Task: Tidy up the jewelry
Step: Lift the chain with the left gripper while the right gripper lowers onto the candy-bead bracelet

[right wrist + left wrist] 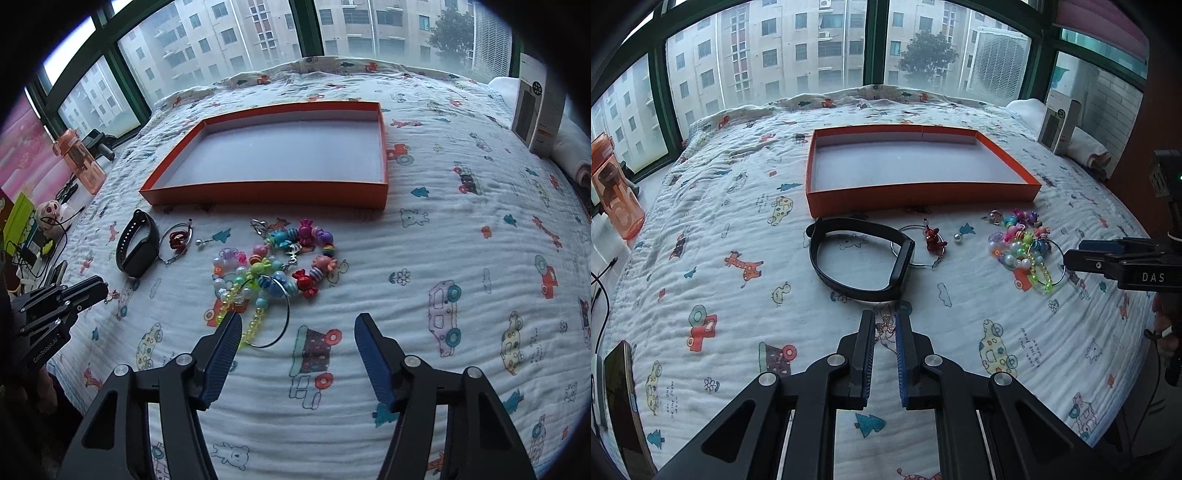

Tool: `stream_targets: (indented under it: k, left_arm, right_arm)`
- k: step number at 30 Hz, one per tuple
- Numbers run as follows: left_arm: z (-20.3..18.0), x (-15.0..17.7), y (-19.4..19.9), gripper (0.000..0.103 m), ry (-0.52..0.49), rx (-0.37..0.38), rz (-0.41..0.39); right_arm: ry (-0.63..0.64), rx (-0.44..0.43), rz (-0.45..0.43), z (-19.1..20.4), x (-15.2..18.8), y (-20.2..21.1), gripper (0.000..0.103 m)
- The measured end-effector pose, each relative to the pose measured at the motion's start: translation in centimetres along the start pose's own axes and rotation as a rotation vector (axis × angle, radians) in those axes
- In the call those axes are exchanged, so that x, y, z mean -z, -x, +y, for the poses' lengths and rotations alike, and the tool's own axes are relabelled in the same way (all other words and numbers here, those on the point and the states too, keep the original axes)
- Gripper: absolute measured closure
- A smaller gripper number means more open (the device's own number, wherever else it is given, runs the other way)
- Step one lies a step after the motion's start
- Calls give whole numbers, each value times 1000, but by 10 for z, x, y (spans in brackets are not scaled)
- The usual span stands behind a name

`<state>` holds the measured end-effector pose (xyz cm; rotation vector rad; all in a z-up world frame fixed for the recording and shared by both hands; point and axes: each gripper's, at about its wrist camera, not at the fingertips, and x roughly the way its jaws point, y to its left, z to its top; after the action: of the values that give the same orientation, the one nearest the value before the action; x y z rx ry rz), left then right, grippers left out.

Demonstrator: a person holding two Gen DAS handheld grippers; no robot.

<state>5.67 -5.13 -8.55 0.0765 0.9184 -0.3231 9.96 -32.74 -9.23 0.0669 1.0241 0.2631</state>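
On a white cartoon-print quilt lies an empty orange box tray [923,195] [258,195]. In front of it are a black watch band [905,258] [138,254], a hoop with red beads [934,240] [177,238], a pearl pin [957,239] and a heap of colourful bead bracelets [1021,240] [280,254]. My left gripper [885,317] [105,290] is shut on a small rose-gold piece [884,326] just in front of the watch band. My right gripper [297,321] [1071,260] stands open at the heap's near edge, with a thin wire hoop [289,314] between its fingers, untouched by the pads.
An orange bottle [613,192] [79,162] and a tangle of cables and small items [37,236] sit off the quilt's left side. A phone [624,406] lies at the near left. A white carton [1058,125] [535,107] stands far right against rolled cloth. Windows run behind.
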Motion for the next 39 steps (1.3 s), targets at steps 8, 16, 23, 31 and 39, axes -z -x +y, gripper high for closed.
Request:
stream_targets:
  k: [8,16,23,31,39]
  left_arm:
    - [3,0,-2,92,10,3,12]
    - [6,3,-7,92,24,0,24]
    - [7,4,-7,92,33,-3,26]
    - [11,5,-6,92,45,-6,25]
    - [21,4,-2,92,61,-15,18]
  right_arm:
    - [49,-71,16,15,-1,-11,35]
    - [103,-99,18,27,2,-9,35]
    - [88,-73,1,21,-3,-4,36]
    - [125,-120,-2,30,-22,-6,63]
    - [102,-36,-2,5,-34,-12,80]
